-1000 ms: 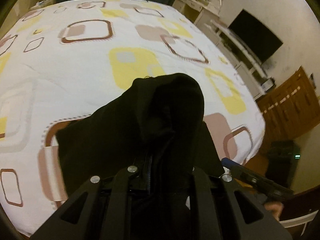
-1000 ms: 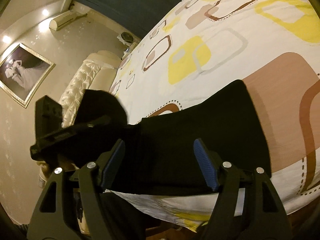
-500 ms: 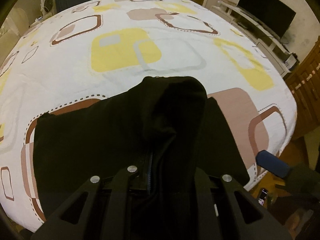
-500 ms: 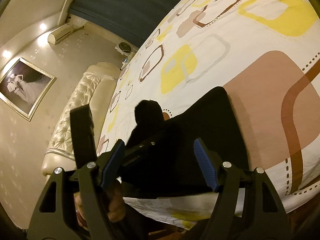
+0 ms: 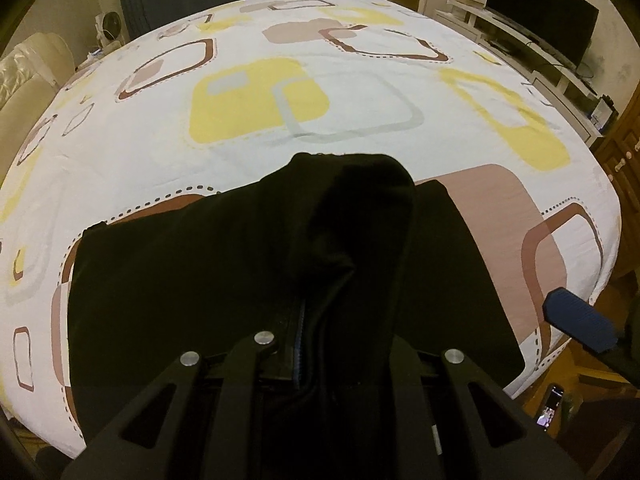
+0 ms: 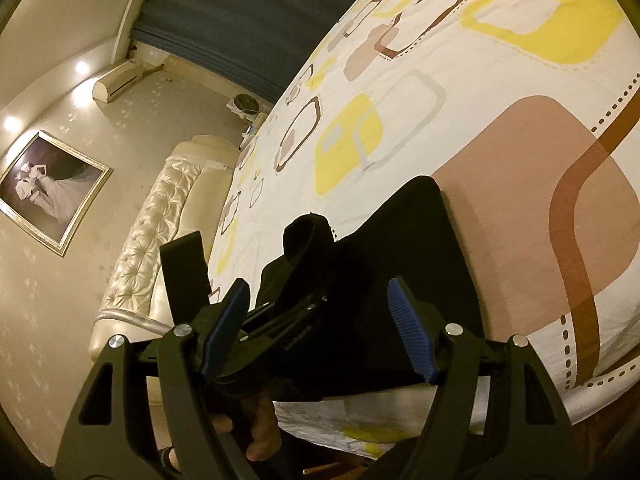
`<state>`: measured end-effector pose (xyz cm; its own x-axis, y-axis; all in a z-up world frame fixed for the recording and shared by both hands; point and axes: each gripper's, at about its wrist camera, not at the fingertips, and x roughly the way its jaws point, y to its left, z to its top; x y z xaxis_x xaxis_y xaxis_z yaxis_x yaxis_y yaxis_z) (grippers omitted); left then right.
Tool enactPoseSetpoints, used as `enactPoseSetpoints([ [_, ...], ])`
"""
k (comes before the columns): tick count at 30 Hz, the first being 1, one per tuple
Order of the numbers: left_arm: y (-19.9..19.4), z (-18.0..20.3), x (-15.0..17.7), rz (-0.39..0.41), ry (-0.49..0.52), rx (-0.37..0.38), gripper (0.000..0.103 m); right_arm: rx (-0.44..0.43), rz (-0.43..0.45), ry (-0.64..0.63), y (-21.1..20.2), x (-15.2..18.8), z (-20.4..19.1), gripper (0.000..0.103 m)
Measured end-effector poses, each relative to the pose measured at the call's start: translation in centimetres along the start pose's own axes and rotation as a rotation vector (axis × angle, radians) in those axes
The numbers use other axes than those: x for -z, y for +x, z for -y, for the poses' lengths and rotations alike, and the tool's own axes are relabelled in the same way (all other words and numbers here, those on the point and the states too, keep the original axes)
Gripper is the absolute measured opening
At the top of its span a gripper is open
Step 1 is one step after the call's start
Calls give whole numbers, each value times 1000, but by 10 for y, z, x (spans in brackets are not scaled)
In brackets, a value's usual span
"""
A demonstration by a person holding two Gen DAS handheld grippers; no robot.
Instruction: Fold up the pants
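Black pants (image 5: 180,280) lie flat near the front edge of the patterned bed (image 5: 360,100). My left gripper (image 5: 304,316) is shut on a bunched fold of them, which rises in a hump over its fingers and hides the tips. In the right wrist view the pants (image 6: 420,248) spread behind my right gripper (image 6: 320,320), which is open with nothing pressed between its blue pads. The left gripper (image 6: 280,316) shows there too, low over the cloth with the raised fold (image 6: 308,236) above it. One blue pad of the right gripper (image 5: 576,322) sits off the bed's right corner.
A hand (image 6: 260,420) holds the left gripper's handle. Beyond the bed are a padded headboard (image 6: 160,220), a framed picture (image 6: 48,188), dark curtains (image 6: 248,12), a television (image 5: 540,12) on a white console and a wooden cabinet (image 5: 624,168). A phone (image 5: 550,412) lies on the floor.
My left gripper has carried the fold down and across over the flat part of the pants, tipping more steeply. The right gripper has shifted only slightly and stays open.
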<state>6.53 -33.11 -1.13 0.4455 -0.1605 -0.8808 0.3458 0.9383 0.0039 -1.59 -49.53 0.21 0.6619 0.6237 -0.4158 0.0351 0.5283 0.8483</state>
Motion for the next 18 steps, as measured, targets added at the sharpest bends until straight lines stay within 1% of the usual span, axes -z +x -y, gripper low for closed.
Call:
enactPoseSetpoints([
  [5, 0, 6, 0, 2, 3, -19, 17, 2, 11, 6, -2, -2, 2, 72],
  [9, -1, 14, 4, 18, 22, -16, 32, 9, 17, 7, -4, -1, 3, 72],
  [11, -4, 18, 6, 29, 31, -2, 39, 14, 21, 13, -6, -2, 5, 72],
  [12, -8, 19, 7, 39, 33, 25, 44, 17, 23, 15, -7, -2, 6, 72],
  [13, -12, 20, 7, 48, 31, 53, 48, 21, 28, 18, -8, -3, 7, 72],
  [14, -17, 19, 7, 54, 25, 87, 54, 24, 38, 24, -11, -4, 9, 72],
  [15, -24, 14, 8, 58, 2, 155, 61, 24, 44, 26, -13, -4, 10, 71],
  [17, -35, 5, 8, 49, -32, 265, 71, 24, 56, 32, -18, -6, 11, 71],
  [18, -46, -8, 9, 63, -64, 341, 73, 21, 58, 31, -20, -7, 11, 71],
])
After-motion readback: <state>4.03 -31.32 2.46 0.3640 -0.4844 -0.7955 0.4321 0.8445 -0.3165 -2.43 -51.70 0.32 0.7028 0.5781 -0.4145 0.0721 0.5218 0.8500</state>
